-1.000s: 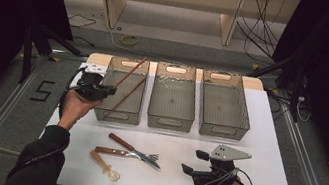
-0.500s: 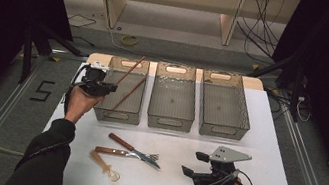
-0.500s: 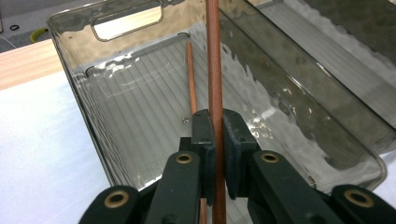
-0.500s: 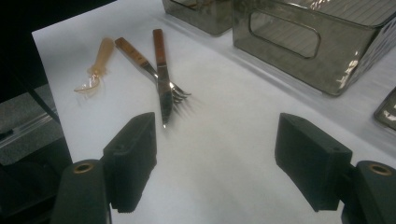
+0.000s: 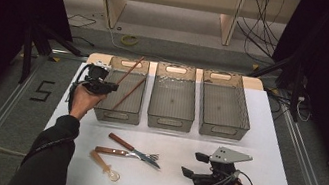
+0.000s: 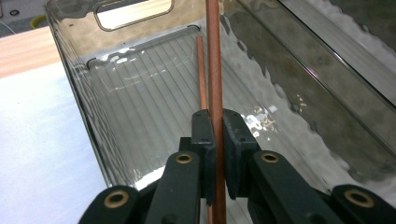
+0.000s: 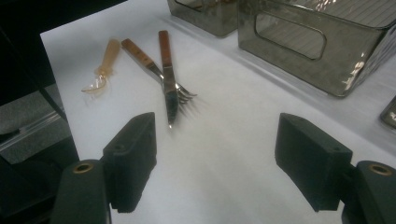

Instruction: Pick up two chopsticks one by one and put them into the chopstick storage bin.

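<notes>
Two reddish-brown chopsticks are involved: the left gripper [image 6: 215,140] is clenching one chopstick [image 6: 214,70] over the left bin [image 5: 119,110]; the other chopstick [image 6: 201,70] is lying inside, clearest in the left gripper view. The right gripper [image 7: 215,163] is gaping, released.

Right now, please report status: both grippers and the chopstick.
Left gripper shut on brown wooden chopstick, over left clear plastic bin. Right gripper open, empty. Second chopstick already inside.

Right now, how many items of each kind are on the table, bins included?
Chopsticks: 2
Knife: 1
Fork: 1
Spoon: 1
Clear bins: 3
Total: 8
</notes>
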Available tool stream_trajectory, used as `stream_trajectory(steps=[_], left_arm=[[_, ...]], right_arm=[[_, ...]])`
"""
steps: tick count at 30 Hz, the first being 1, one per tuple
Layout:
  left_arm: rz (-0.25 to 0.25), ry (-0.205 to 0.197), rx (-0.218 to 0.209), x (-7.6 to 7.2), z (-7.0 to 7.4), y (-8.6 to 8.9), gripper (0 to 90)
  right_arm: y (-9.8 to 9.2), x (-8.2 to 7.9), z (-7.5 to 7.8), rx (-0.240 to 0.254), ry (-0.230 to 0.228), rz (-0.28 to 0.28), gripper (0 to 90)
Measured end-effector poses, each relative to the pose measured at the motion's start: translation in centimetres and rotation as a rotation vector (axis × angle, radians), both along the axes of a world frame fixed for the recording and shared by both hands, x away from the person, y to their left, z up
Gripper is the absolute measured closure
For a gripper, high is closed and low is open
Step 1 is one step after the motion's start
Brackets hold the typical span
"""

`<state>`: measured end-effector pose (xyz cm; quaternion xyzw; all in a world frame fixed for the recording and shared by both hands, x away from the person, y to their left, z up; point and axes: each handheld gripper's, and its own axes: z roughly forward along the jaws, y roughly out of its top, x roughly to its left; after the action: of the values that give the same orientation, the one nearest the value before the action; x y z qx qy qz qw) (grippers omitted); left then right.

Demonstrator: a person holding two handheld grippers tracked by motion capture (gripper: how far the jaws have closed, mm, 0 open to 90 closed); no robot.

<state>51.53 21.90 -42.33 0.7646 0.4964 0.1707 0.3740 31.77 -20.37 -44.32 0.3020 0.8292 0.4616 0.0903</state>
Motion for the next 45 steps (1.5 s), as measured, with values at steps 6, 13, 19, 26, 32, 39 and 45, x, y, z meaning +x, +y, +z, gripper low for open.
stream_trajectory(steps=[6,13,19,26,32,39,45], left_arm=[[0.014,0.020,0.015,0.6,-0.6,-0.1,83.5],[0.008,0.061,0.008,0.8,-0.8,-0.3,67.6],[-0.052,0.028,-0.037,-0.6,1.0,-0.6,46.5],[-0.178,-0.006,-0.058,-4.2,2.4,-1.5,34.2],[-0.255,-0.014,-0.016,-7.0,2.2,-2.0,30.1],[-0.326,-0.018,0.024,-9.2,2.5,-2.0,27.0],[-0.407,-0.001,0.119,-10.9,2.4,-2.3,25.9]], right_arm=[[0.0,0.0,0.0,-0.003,0.002,0.006,30.3],[0.0,0.0,0.0,-0.004,0.010,0.012,30.3],[-0.2,-0.1,0.1,0.002,0.008,0.011,30.3],[-0.3,-0.1,0.2,0.015,0.008,0.006,30.3],[-0.4,-0.2,0.2,0.011,0.002,0.008,30.3],[-0.4,-0.2,0.2,0.009,0.000,0.014,30.3],[-0.5,-0.2,0.1,0.011,-0.002,0.011,30.3]])
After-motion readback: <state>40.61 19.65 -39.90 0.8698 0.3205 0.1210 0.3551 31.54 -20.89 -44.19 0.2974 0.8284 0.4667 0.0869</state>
